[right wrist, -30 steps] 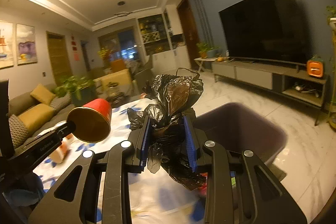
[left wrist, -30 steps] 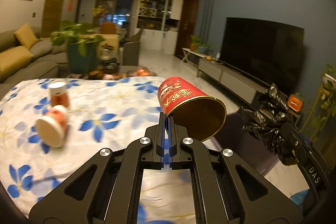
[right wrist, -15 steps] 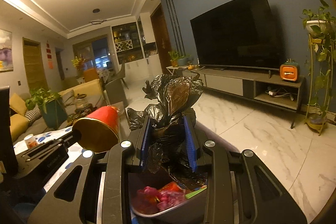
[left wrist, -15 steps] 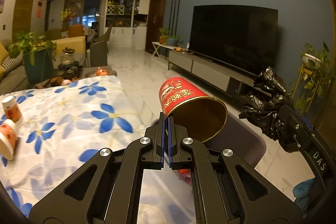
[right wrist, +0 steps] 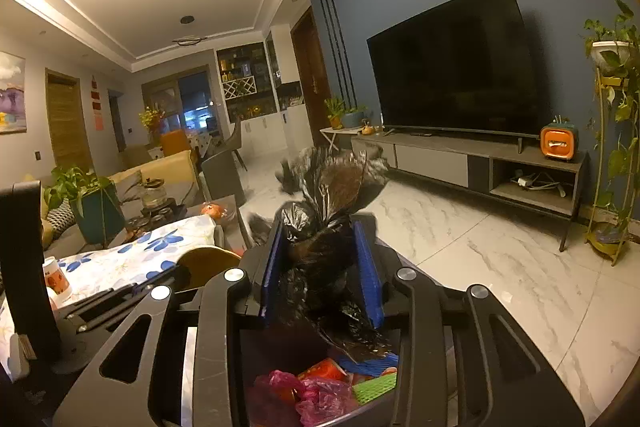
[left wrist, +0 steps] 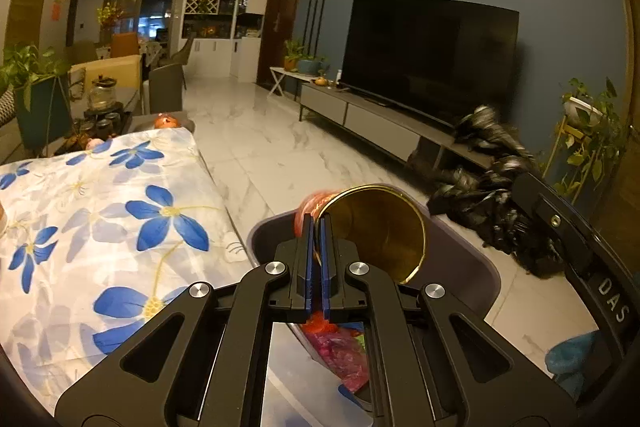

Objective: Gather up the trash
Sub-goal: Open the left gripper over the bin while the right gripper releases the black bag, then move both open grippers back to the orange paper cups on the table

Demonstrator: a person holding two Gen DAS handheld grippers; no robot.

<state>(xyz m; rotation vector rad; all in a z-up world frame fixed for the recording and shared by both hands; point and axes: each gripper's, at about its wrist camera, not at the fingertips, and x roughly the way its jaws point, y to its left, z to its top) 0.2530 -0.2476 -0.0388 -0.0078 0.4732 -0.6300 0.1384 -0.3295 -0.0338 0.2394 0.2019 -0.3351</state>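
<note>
My left claw [left wrist: 317,259] pinches the rim of the red can [left wrist: 372,231], which hangs over the trash bin [left wrist: 486,273] beside the table [left wrist: 100,195]. The can looks light, stiff and empty (its gold inside shows bare), so the thin rim is the sensible hold, though slick metal could slip. My right claw [right wrist: 322,275] is clamped on a crumpled black bag [right wrist: 332,187], soft and featherweight. The bin already holds pink plastic and colourful scraps.
</note>
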